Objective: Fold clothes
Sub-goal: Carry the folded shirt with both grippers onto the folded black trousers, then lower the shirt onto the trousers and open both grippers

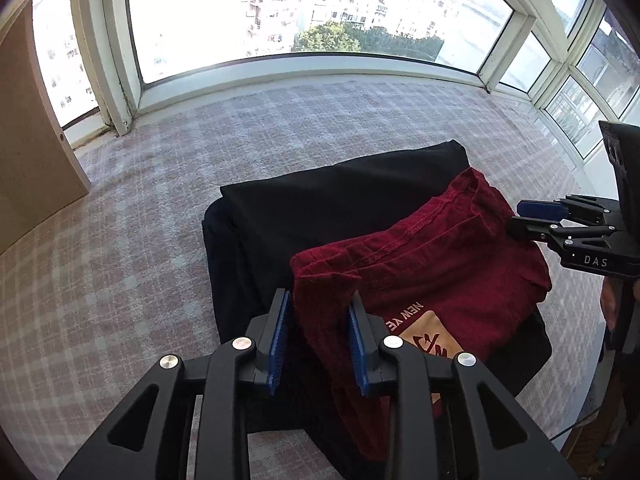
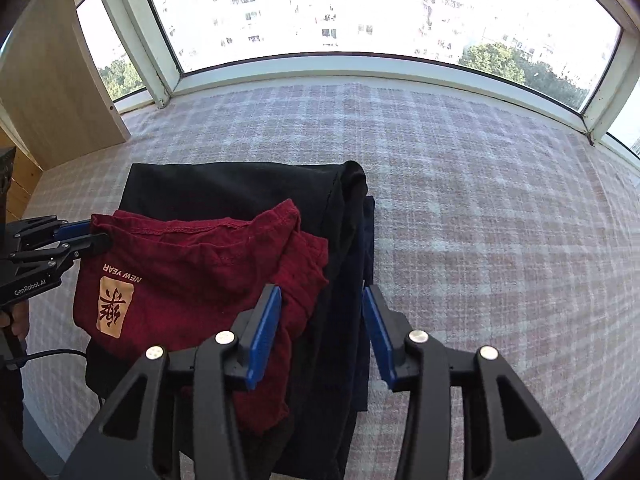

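Landmark: the black garment [image 1: 320, 208], folded flat on the checked bed cover [image 1: 160, 240] below the bay window [image 1: 280, 8]; every place here is told from it.
Task thing: the red shirt [image 1: 432, 280] lies folded on top of the black garment, toward its near edge, print side up with "NEW YEAR" showing; in the right wrist view the red shirt [image 2: 192, 272] has a bunched fold on the side nearest that camera.
Stack: a dark navy piece [image 2: 366, 248] peeks out at the black garment's right edge, so I judge at least 3 layers here.
Left hand-held gripper: the left hand-held gripper [image 1: 320, 344] has its blue pads spread, with the red shirt's corner lying loose between them, not pinched.
Right hand-held gripper: the right hand-held gripper [image 2: 320, 332] is spread too, straddling the red shirt's side and the black garment's right edge; nothing clamped.
Stage: my call, the red shirt is newly laid on the pile and both tools are letting go.
Risk 1: a pad snagging the loose red corner on the way out could drag the fold open.
Risk 2: the bunched right side looks lumpy; left alone, the pile may sit crooked or slump.
Risk 3: the red shirt sits off-centre on the black garment, so a nudge could slide it toward the near edge.
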`<state>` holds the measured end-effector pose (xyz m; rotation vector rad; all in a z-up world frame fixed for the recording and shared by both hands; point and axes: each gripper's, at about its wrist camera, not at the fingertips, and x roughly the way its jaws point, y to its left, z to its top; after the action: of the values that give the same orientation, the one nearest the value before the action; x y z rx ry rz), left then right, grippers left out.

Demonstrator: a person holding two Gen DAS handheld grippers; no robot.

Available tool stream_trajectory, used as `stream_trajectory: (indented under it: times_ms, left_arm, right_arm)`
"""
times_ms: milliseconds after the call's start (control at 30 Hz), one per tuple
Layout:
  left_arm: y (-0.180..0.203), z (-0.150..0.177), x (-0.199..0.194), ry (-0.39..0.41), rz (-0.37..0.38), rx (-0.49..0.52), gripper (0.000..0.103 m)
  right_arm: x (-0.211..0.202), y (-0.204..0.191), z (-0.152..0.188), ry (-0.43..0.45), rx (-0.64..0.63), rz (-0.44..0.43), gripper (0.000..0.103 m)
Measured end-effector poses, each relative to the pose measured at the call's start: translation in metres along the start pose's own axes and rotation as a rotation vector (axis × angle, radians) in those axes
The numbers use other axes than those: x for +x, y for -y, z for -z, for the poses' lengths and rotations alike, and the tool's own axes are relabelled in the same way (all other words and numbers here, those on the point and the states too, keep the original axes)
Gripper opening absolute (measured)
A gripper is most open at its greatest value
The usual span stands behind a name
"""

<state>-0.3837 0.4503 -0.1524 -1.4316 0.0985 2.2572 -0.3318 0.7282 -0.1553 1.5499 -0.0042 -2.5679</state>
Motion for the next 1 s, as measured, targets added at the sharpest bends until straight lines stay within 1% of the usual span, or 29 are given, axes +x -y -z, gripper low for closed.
stream_trajectory:
  times_ms: [100, 133, 167, 200, 233, 267, 400, 533, 567, 667, 700, 767, 800, 867, 900, 933, 967, 1000]
  left_arm:
    - [-0.012, 0.003, -0.019, 0.030, -0.014, -0.022, 0.027]
    - [-0.016, 0.004, -0.026, 0.040, -0.019, -0.029, 0.025]
    - [-0.015, 0.005, -0.031, 0.049, -0.018, -0.028, 0.025]
    - [-0.011, 0.006, -0.034, 0.057, -0.010, -0.021, 0.025]
    - [-0.008, 0.007, -0.037, 0.064, -0.001, -0.013, 0.025]
    - [-0.004, 0.007, -0.038, 0.066, -0.001, -0.007, 0.025]
    - [0.018, 0.007, -0.027, 0.056, 0.055, 0.045, 0.025]
    - [0.032, 0.008, 0.000, 0.016, 0.027, 0.101, 0.025]
    - [0.032, 0.007, 0.008, 0.000, 0.007, 0.103, 0.025]
    - [0.024, 0.006, 0.028, -0.045, -0.024, 0.079, 0.025]
    - [0.022, 0.006, 0.030, -0.049, -0.024, 0.077, 0.027]
    - [0.020, 0.006, 0.034, -0.053, -0.021, 0.073, 0.027]
    - [0.020, 0.006, 0.031, -0.047, -0.025, 0.070, 0.029]
    - [0.021, 0.004, 0.022, -0.029, -0.041, 0.064, 0.043]
    - [0.022, 0.004, 0.015, -0.017, -0.055, 0.062, 0.057]
    - [0.023, 0.005, 0.007, -0.001, -0.065, 0.062, 0.065]
    - [0.025, 0.006, -0.002, 0.016, -0.075, 0.063, 0.067]
    - [0.026, 0.007, -0.011, 0.032, -0.084, 0.063, 0.070]
  right_arm:
    - [-0.034, 0.004, 0.000, 0.113, 0.008, -0.051, 0.042]
    - [-0.040, 0.000, 0.000, 0.128, -0.003, -0.073, 0.038]
    - [-0.036, -0.008, -0.002, 0.119, -0.023, -0.087, 0.021]
    - [-0.033, -0.015, -0.003, 0.109, -0.042, -0.100, 0.012]
    - [-0.029, -0.023, -0.005, 0.099, -0.062, -0.113, 0.007]
    - [-0.025, -0.031, -0.007, 0.089, -0.081, -0.127, 0.007]
    - [0.002, -0.049, -0.005, 0.045, -0.118, -0.133, 0.007]
    - [0.026, -0.053, 0.000, 0.007, -0.118, -0.115, 0.007]
    - [0.032, -0.050, 0.000, -0.008, -0.104, -0.104, 0.007]
    - [0.050, -0.039, 0.000, -0.053, -0.062, -0.070, 0.002]
    - [0.058, -0.036, 0.001, -0.078, -0.052, -0.071, 0.001]
    - [0.058, -0.039, 0.001, -0.079, -0.062, -0.053, 0.001]
    - [0.058, -0.041, 0.001, -0.079, -0.068, -0.045, 0.001]
    - [0.048, -0.044, 0.000, -0.070, -0.049, -0.043, 0.013]
    - [0.039, -0.046, 0.000, -0.052, -0.042, -0.024, 0.019]
    - [0.030, -0.048, 0.000, -0.033, -0.035, -0.005, 0.032]
    - [0.019, -0.050, 0.001, 0.005, -0.038, 0.025, 0.043]
    - [0.006, -0.055, 0.002, 0.037, -0.048, 0.041, 0.046]
